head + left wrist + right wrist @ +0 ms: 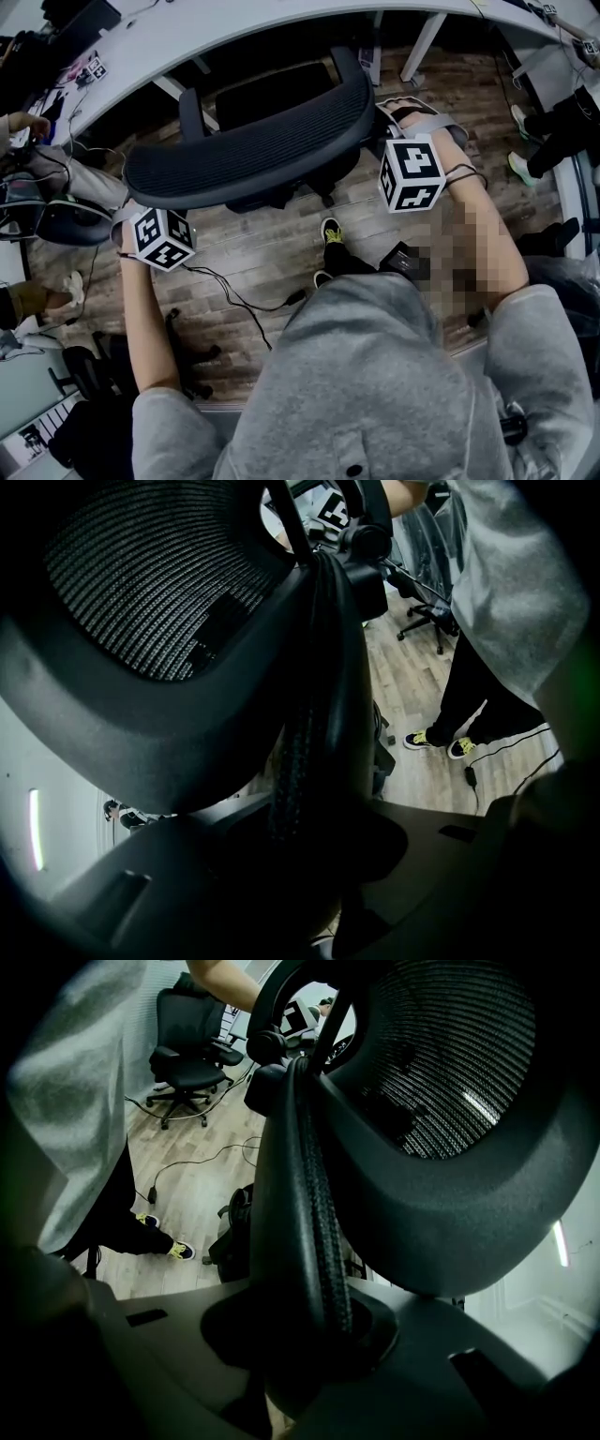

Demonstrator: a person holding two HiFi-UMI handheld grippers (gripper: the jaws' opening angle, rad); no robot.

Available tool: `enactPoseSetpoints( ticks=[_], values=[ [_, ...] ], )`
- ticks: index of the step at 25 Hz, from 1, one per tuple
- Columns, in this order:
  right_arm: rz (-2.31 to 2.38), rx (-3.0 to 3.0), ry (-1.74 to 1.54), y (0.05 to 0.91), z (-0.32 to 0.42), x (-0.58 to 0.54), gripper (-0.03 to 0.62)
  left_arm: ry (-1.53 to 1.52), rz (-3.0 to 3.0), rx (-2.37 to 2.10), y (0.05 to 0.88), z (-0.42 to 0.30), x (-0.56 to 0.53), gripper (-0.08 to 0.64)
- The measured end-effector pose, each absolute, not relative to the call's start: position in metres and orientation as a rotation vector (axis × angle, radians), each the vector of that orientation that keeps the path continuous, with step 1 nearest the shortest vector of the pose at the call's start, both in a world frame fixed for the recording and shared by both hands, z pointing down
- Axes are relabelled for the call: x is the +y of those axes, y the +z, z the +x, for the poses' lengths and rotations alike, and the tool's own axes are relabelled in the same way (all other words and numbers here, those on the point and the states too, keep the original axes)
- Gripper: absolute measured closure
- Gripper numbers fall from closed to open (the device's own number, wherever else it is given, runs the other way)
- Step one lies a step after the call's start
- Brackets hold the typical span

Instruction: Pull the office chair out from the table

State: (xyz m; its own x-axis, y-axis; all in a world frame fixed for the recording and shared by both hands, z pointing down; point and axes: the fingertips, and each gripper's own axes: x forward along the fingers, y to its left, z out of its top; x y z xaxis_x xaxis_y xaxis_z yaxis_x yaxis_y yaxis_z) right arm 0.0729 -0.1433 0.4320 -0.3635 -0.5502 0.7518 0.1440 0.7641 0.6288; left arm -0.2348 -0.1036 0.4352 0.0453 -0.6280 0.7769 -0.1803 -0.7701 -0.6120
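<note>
The black mesh office chair (253,150) stands in front of the curved white table (234,37), its backrest towards me and its seat partly under the table's edge. My left gripper (136,208) is shut on the left end of the backrest rim, below its marker cube. My right gripper (389,120) is shut on the right end. In the left gripper view the padded rim (319,714) runs down between the jaws of the left gripper (309,855). The right gripper view shows the same rim (300,1194) clamped in the right gripper (309,1344). The fingertips are hidden by the rim.
A black cable (234,295) trails over the wooden floor behind the chair, near my yellow-trimmed shoes (330,231). White table legs (422,42) stand at the back. Another person sits at the left (37,169), and someone's feet (520,164) are at the right. A second office chair (187,1044) stands further off.
</note>
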Motion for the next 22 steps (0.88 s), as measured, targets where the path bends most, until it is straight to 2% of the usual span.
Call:
enactPoseSetpoints(
  ticks=[22],
  values=[
    [0.322,-1.791,-0.727,0.434,0.113,-0.015,0.489,-1.769,-2.001,0.846,0.439,-0.2,0.026,0.426]
  ],
)
